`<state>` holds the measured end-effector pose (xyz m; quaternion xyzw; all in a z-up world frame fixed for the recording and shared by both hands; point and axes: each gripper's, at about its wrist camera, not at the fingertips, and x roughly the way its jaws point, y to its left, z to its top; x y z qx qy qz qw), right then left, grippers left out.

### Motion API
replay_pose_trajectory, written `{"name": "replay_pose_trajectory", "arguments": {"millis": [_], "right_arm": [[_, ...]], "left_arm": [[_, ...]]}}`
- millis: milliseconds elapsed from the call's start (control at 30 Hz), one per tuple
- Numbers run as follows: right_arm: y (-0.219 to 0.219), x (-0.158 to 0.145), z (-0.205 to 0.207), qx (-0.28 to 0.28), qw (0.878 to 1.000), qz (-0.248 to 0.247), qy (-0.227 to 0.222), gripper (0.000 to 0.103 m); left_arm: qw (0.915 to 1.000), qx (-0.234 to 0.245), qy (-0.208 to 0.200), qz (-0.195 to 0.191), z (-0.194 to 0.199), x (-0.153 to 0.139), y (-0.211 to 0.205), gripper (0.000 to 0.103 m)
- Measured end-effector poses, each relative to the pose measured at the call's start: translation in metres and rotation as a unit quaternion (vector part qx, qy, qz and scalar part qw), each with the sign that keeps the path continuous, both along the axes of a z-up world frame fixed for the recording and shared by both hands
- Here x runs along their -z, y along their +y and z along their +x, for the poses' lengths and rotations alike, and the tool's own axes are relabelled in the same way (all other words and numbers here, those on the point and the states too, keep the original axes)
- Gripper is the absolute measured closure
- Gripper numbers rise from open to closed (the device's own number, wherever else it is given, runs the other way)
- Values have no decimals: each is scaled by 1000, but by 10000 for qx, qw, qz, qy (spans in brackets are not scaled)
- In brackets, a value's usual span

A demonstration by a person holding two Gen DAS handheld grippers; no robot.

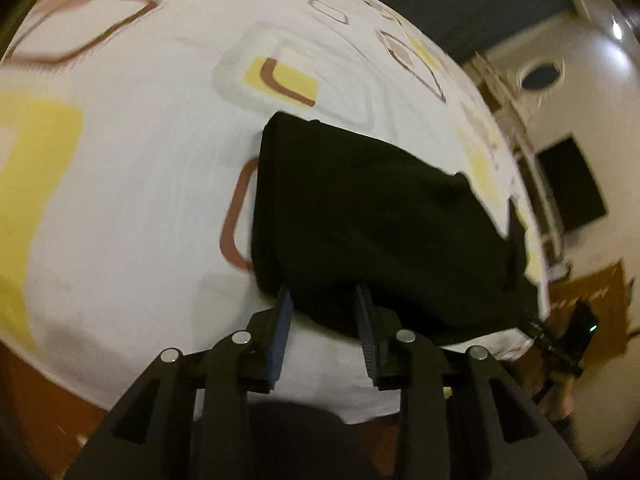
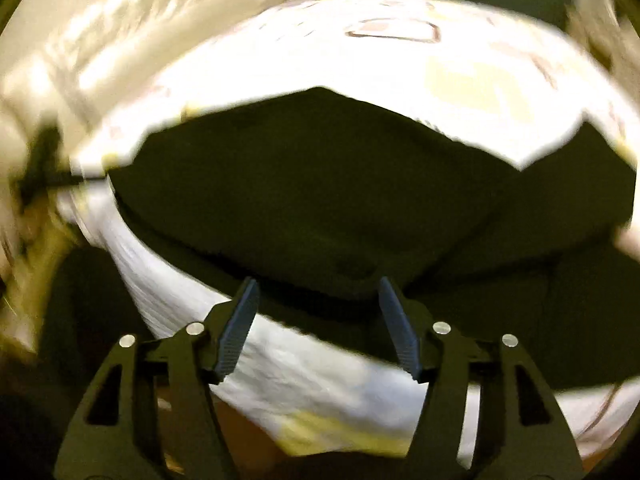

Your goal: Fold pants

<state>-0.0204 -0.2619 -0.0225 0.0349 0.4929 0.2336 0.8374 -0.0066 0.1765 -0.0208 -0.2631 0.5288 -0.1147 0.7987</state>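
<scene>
Black pants (image 1: pixel 360 220) folded on the patterned bed (image 1: pixel 140 200), centre to right of frame, long axis toward lower right. Left gripper (image 1: pixel 326 300) narrowly parted at their near edge, nothing pinched. Right gripper (image 2: pixel 318 292) wider, empty, pants (image 2: pixel 320 192) just ahead, equally near.

Dim, blurred (glare right), fisheye-warped.

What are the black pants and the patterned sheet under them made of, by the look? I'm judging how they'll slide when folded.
Black pants: soft matte fabric, perhaps a knit or fleece; it drapes in rounded folds and shows no shine. The weave is too dark to tell.
Patterned sheet: thin woven cloth, probably cotton or a blend; matte, finely wrinkled, printed with yellow and brown shapes.
</scene>
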Motion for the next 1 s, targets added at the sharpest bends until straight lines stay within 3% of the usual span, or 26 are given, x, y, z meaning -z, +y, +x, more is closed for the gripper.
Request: {"name": "replay_pose_trajectory", "arguments": {"millis": [67,200,267,400,533,700,800,833,900,967,1000], "right_arm": [[-18,0,2,455,9965,644,293,41],[-49,19,8,1295,9713,1727,1000,41],[-57,27,8,1603,9608,1930,1177,41],[-67,48,2,2056,9287,2623,1627,40],[-67,59,8,2270,9100,2996,1749,40],[-62,67,14,2459,8964,3221,1796,40],[-61,67,15,2507,8960,3224,1742,41],[-63,68,12,2529,8980,3176,1699,44],[-58,70,17,2578,9040,2960,1692,70],[-56,74,17,2578,9086,2802,1715,85],[-56,75,16,2563,9100,2757,1740,89]], "left_arm": [[9991,-285,-14,-303,-8,-2,-1,70],[9972,-500,35,-561,-6,3,-16,70],[9972,-499,116,-535,-3,10,-20,70],[9966,-644,204,-469,5,19,-27,70],[9918,-957,143,-836,2,18,-23,63],[9921,-1014,-145,-726,2,6,-27,45],[9920,-1075,-64,-661,11,12,-31,45],[9914,-1121,5,-674,15,15,-31,45],[9900,-1188,108,-749,20,21,-31,45],[9914,-1140,285,-577,24,26,-34,71],[9921,-1100,388,-459,26,28,-35,93]]}}
